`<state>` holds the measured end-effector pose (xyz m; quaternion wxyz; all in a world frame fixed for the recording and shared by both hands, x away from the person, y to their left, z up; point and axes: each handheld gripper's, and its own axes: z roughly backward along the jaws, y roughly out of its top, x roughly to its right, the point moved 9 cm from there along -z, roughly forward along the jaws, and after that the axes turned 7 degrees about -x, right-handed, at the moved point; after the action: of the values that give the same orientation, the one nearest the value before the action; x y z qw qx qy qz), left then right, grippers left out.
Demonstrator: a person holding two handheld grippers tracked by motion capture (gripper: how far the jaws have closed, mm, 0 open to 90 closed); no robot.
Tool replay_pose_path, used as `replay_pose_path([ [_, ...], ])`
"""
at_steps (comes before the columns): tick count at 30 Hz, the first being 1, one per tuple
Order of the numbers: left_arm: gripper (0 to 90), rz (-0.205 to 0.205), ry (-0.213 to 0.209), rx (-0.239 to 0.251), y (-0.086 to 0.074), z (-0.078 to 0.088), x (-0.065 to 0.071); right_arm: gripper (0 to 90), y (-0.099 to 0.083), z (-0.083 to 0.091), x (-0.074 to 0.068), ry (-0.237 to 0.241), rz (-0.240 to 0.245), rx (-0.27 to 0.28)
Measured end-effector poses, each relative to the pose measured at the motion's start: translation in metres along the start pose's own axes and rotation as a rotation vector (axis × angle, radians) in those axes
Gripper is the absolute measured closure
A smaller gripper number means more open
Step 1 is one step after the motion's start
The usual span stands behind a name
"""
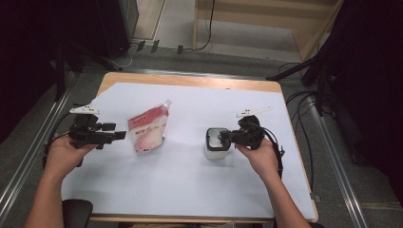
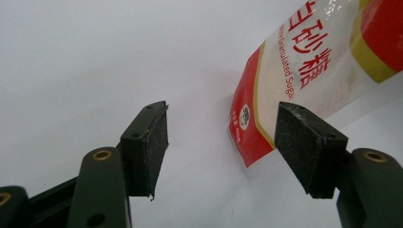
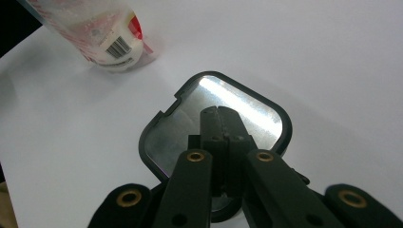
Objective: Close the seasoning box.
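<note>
A red and white bag of granulated sugar [image 1: 147,130] stands on the white table cover, left of centre; it is also at the top left of the right gripper view [image 3: 102,33]. My left gripper [image 1: 121,135] is held level just left of it, jaws open. In the left gripper view [image 2: 222,114] the bag's lower corner [image 2: 304,71] lies past the right pad, untouched. A small square container [image 1: 216,145] with a dark rim and a shiny lid [image 3: 247,102] stands right of centre. My right gripper [image 1: 223,137] hovers over that lid, its jaws [image 3: 218,111] shut with nothing between them.
A white sheet [image 1: 190,190] covers most of a wooden table, whose bare far edge [image 1: 190,80] shows at the back. Metal rails run along both sides of the table, and cables [image 1: 304,123] lie off its right edge. Dark stands rise at the back left.
</note>
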<state>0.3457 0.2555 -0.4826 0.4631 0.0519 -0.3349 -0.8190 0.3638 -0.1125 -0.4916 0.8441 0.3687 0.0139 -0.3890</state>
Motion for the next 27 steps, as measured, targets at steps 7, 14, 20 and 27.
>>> replay_pose_path([
  [7, 36.8, 0.005, -0.002, 0.005, 0.000, -0.001, 0.000, 78.6, 0.003, 0.007, 0.005, -0.004, 0.007, 0.039],
  [14, 36.7, 0.003, -0.002, 0.004, -0.001, -0.002, 0.000, 63.1, 0.005, 0.026, 0.022, -0.028, -0.012, 0.103],
  [20, 36.6, 0.005, -0.003, -0.001, -0.001, -0.002, -0.001, 51.7, 0.003, 0.037, 0.040, -0.083, -0.014, 0.151],
  [27, 36.1, 0.007, -0.012, -0.012, -0.003, -0.004, 0.000, 44.1, -0.006, 0.038, 0.060, -0.132, -0.030, 0.156],
])
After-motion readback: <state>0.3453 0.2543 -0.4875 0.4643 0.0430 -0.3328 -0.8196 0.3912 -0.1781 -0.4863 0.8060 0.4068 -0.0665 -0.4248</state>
